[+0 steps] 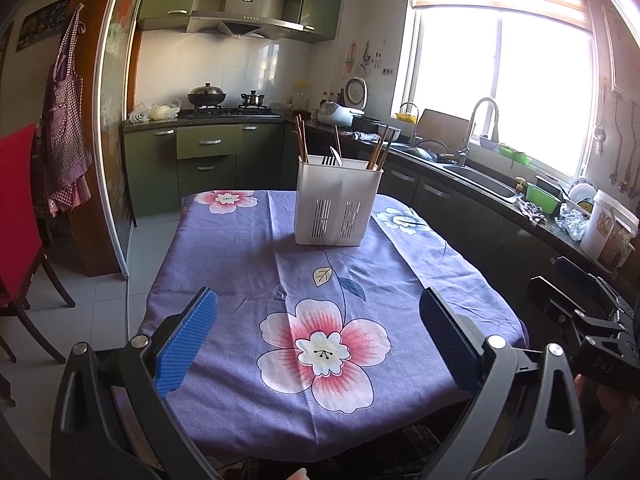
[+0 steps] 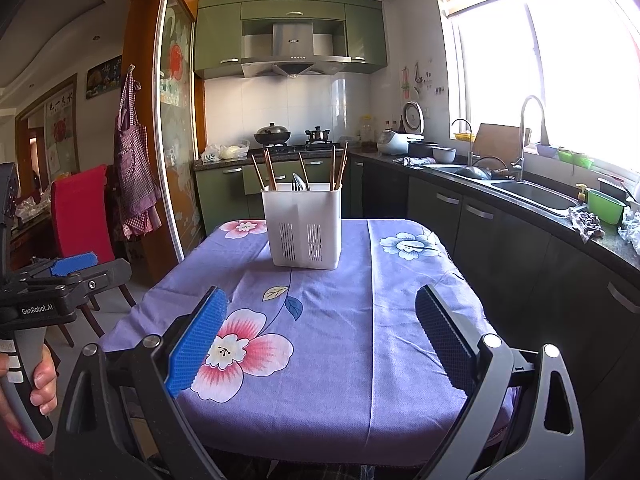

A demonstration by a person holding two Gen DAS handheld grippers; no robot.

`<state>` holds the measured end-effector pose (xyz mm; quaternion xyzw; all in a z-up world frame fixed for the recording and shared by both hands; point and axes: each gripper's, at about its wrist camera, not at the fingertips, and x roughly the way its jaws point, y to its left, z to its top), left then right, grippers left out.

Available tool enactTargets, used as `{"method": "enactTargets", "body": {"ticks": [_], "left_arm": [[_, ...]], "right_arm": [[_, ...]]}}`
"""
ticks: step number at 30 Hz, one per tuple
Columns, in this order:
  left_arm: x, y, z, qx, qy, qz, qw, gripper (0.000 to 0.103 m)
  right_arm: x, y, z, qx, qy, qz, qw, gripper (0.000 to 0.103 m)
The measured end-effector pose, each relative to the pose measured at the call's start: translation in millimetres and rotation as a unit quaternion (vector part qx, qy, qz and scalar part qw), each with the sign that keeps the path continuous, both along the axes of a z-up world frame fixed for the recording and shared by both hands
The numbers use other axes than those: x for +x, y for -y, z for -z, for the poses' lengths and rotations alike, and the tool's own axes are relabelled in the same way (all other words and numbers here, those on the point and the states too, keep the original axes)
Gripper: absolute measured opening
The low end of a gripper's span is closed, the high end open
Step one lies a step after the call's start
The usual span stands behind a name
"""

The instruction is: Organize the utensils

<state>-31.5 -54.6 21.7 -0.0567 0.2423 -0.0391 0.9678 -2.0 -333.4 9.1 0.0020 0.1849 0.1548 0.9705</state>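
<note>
Right wrist view, left hand-held gripper [image 2: 74,264], "GenRobot.AI"

A kitchen with green cabinets [image 2: 290,40] and a steel range hood [image 2: 294,54] over white wall tiles [image 1: 244,68]. Bright daylight floods through the window [image 2: 560,72] above the sink [image 2: 536,196]. A checked apron [image 2: 134,168] hangs by the sliding glass door [image 2: 176,140]; a red chair [image 2: 80,216] stands on pale floor tiles [image 1: 100,296].
</note>
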Motion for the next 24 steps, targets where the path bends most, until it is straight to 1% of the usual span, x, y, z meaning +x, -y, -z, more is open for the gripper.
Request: {"method": "enactTargets", "body": {"ticks": [3, 7, 11, 17, 24], "left_arm": [[0, -1, 1, -0.001, 0.0, -0.003, 1.0, 0.096], [6, -4, 4, -0.015, -0.015, 0.001, 0.9998, 0.096], [9, 0, 7, 0.013, -0.023, -0.019, 0.9995, 0.096], [8, 8, 6, 0.041, -0.019, -0.029, 0.9986, 0.096], [8, 5, 8, 0.021, -0.024, -0.014, 0.9994, 0.096]], "right_arm": [[1, -1, 1, -0.002, -0.001, -0.001, 1.0, 0.094], [2, -1, 2, -0.003, -0.003, -0.002, 1.0, 0.094], [4, -2, 3, -0.005, -0.004, -0.003, 1.0, 0.094], [6, -3, 4, -0.006, -0.008, -0.005, 1.0, 0.094], [7, -2, 5, -0.007, -0.009, -0.004, 1.0, 0.094]]}}
